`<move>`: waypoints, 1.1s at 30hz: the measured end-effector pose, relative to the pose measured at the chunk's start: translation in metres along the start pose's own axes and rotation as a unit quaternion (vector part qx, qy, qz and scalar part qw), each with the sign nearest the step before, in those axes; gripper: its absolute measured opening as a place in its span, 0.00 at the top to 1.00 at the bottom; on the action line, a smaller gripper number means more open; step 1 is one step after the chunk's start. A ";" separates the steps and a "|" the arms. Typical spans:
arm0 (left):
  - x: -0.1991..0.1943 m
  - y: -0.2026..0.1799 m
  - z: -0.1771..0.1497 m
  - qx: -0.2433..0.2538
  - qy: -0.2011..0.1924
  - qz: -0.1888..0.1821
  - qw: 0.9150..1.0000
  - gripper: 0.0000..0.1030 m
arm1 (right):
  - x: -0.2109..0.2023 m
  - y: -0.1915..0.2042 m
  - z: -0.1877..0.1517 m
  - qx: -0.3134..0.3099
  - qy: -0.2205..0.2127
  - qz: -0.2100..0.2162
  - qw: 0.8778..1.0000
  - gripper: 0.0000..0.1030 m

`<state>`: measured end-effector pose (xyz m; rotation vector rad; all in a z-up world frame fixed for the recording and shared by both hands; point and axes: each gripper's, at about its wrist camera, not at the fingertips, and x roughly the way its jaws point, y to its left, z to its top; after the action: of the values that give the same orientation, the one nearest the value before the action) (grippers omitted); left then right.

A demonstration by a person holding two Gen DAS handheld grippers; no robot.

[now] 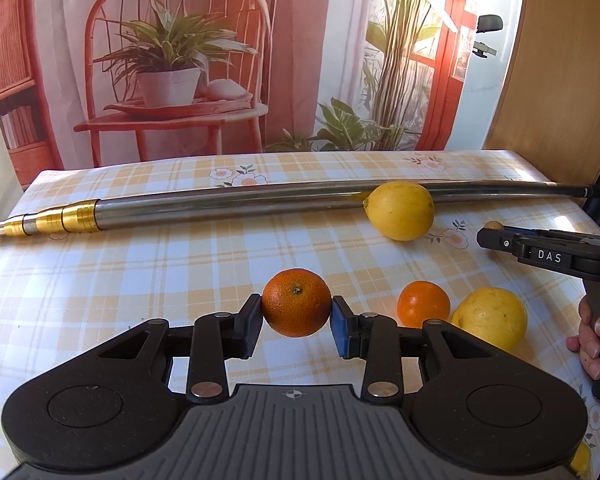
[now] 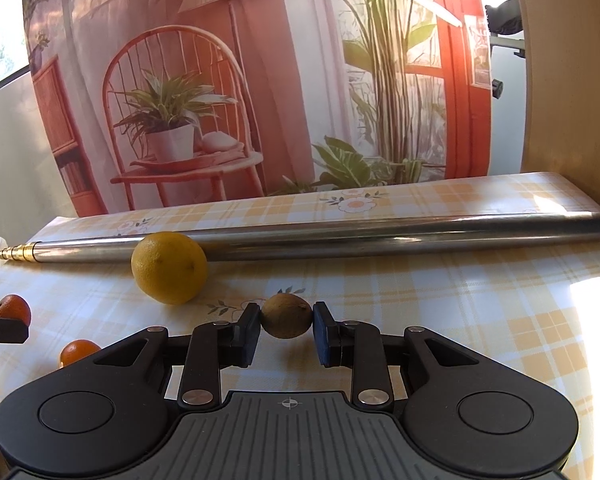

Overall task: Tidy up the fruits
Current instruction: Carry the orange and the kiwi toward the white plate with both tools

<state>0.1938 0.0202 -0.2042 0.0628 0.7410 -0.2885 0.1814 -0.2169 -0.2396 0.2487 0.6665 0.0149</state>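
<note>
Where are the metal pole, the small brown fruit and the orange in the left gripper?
metal pole [image 1: 228, 200]: left wrist view, steel shaft.
small brown fruit [image 2: 287, 317]: right wrist view, front skin.
orange [image 1: 296, 304]: left wrist view, front skin.

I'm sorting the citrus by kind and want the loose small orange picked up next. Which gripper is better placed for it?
Neither is free: the left gripper is shut on an orange, the right gripper on a brown fruit. Once emptied, left looks better placed: the small orange lies just right of its fingertips.

Both wrist cameras sit low over the table [image 1: 140, 264], facing the backdrop [image 1: 300, 60], sharing the far lemon [image 1: 400, 210].
</note>
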 end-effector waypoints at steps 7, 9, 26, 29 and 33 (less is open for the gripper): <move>-0.033 0.001 -0.013 -0.013 -0.006 -0.004 1.000 0.63 | -0.021 0.003 -0.013 0.006 -0.001 -0.011 1.000 0.75; -0.042 0.000 -0.018 -0.011 -0.006 -0.004 1.000 0.63 | -0.027 0.005 -0.016 0.006 0.001 -0.011 1.000 0.75; -0.094 -0.021 -0.050 0.004 -0.014 -0.031 0.999 0.63 | -0.111 0.036 -0.036 0.012 -0.011 0.039 0.999 0.75; -0.095 -0.025 -0.046 0.007 -0.018 -0.040 0.999 0.63 | -0.123 0.040 -0.038 0.015 -0.015 0.046 0.999 0.75; -0.091 -0.035 -0.042 0.016 -0.017 -0.056 0.998 0.63 | -0.134 0.048 -0.042 0.009 -0.014 0.053 0.998 0.75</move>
<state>0.0930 0.0150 -0.1719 0.0478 0.7081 -0.4071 0.0535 -0.1739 -0.1786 0.3013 0.6243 0.1064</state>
